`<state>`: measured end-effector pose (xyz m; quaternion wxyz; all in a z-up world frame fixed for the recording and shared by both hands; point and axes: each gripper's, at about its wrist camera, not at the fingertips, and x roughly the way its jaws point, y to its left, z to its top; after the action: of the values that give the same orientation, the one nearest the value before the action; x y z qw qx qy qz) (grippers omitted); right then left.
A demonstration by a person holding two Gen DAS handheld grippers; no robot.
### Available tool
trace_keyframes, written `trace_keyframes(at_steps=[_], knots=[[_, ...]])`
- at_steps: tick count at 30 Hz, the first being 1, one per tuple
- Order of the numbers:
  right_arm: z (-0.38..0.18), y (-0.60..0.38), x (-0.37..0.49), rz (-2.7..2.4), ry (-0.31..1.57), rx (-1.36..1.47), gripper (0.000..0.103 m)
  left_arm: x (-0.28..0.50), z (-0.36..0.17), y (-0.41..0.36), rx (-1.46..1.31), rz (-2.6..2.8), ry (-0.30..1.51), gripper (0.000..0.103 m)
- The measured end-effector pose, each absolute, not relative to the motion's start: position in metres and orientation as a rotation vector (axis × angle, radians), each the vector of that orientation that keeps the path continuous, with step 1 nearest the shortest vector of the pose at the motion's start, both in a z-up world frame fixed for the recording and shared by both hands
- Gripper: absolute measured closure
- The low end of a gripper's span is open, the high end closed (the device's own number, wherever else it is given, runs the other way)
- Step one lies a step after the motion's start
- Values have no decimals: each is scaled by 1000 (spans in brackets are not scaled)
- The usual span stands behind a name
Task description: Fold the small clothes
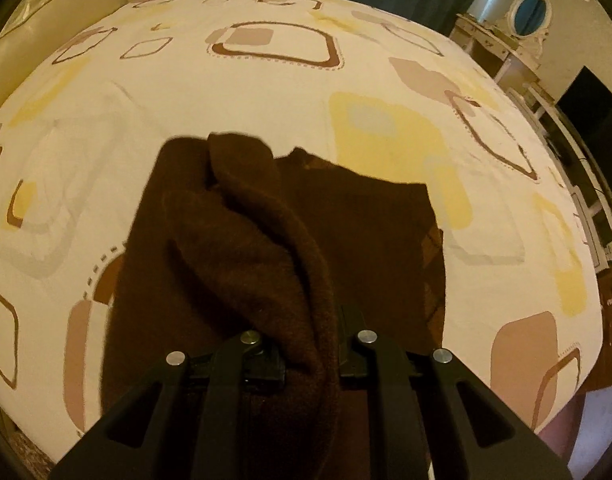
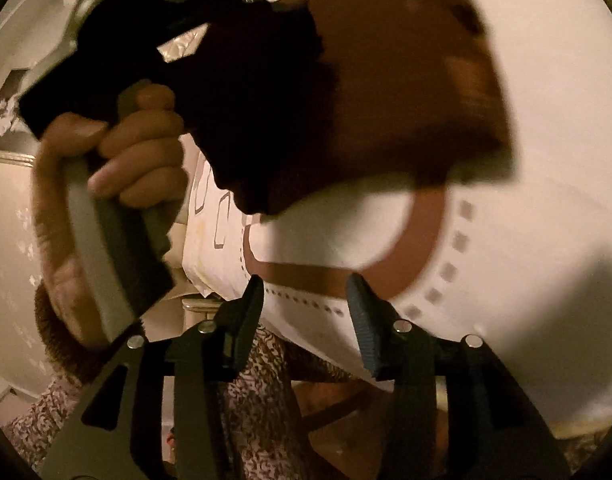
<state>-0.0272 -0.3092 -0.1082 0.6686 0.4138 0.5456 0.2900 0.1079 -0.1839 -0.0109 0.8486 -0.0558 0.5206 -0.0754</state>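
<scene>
Garment point(image 1: 289, 240), dark brown and fuzzy, is spread on the patterned bedsheet point(image 1: 265, 92) near the middle of the left wrist view. A thick fold of it is raised from the flat part and drawn toward 6 o'clock, where it is pinched between the nearly closed jaws of the left gripper point(image 1: 310, 354). The flat remainder is seen from 9 to 3 o'clock around that fold, lying on the sheet. A mirror point(image 1: 529, 14) is visible at 1 o'clock beyond the bed, and a dark screen point(image 1: 594, 120) at 3 o'clock.

In the right wrist view the right gripper point(image 2: 306, 312) is shown at 6 o'clock with its jaws partly parted and nothing between them; only bedsheet is seen in the gap. The garment point(image 2: 406, 92) is found at 12 o'clock, well apart from these fingers point(image 2: 364, 320), blurred. At 9 o'clock the left hand point(image 2: 141, 148) is wrapped around the handle of the other gripper, whose dark body is seen against the garment. Patterned fabric point(image 2: 257, 392) is visible at 7 o'clock below the bed edge.
</scene>
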Motion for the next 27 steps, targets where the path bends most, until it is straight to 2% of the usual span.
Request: trace_keyframes(at_steps=[6,12,19,21,23,27], knots=[[-112,-339,-48,620,1207,1006,60,99,-24,-204,-84,-117,1104,86],[-103,-360,-54,566,1185,1028,59,87,-21,-215,-111,-180,1091,71],[-97,-364,-72,495,1166,1024,58,67,-3,-219,-276,-426,1091,68],[-90,-370,-74,475,1153,1013,55,57,9,-208,-284,-467,1052,68],[-81,-369,-79,465,1135,1004,54,48,22,-189,-287,-486,1000,56],[-59,-398,-65,462,1059,1016,54,34,35,-133,-323,-467,917,46]])
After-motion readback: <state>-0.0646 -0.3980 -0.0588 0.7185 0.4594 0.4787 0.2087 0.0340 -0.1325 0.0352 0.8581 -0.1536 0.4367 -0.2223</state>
